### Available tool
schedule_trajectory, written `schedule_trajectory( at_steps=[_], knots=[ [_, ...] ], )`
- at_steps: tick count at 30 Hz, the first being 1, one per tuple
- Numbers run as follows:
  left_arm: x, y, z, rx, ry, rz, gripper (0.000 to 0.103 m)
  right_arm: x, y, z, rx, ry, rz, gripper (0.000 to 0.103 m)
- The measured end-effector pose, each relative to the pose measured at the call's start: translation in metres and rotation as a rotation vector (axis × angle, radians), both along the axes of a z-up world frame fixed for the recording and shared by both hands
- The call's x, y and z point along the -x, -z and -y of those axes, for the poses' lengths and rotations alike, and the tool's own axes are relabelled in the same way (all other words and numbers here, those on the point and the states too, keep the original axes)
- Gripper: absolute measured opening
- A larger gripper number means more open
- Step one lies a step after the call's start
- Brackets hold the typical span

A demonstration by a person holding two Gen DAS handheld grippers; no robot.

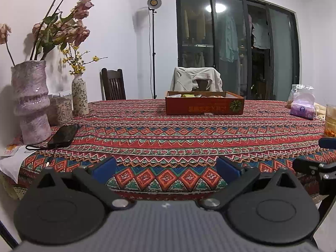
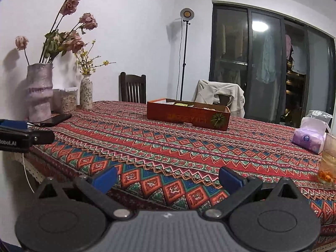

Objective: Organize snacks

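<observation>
A shallow red cardboard box (image 1: 204, 106) with several snack packets inside stands at the far middle of the patterned table; it also shows in the right wrist view (image 2: 188, 116). My left gripper (image 1: 166, 169) is open and empty, held over the table's near edge, far from the box. My right gripper (image 2: 168, 178) is open and empty, also at the near edge. A purple snack bag (image 1: 302, 107) lies at the far right, also in the right wrist view (image 2: 308, 139).
A big pink vase (image 1: 31, 103), a small flowered vase (image 1: 80, 96) and a jar (image 1: 62, 107) stand at the left. A black phone (image 1: 63, 135) lies beside them. A glass of drink (image 2: 328, 161) stands at the right edge. Chairs (image 2: 132, 90) stand behind the table.
</observation>
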State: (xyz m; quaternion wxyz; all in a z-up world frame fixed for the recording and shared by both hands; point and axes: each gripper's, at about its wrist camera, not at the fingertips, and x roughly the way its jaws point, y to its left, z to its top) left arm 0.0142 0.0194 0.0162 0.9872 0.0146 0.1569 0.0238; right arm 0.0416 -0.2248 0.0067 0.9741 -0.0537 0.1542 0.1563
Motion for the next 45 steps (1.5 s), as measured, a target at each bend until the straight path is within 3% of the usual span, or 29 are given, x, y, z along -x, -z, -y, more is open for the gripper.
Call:
schedule_trajectory(
  at_steps=[14,45],
  knots=[
    [0.000,-0.001,0.002,0.004,0.016,0.004,0.103,-0.001,-0.002,0.008,-0.046,0.025,0.000,0.103],
    [0.000,0.000,0.004,0.006,0.031,0.001,0.103,-0.001,0.005,0.011,-0.034,0.053,0.000,0.103]
  ],
)
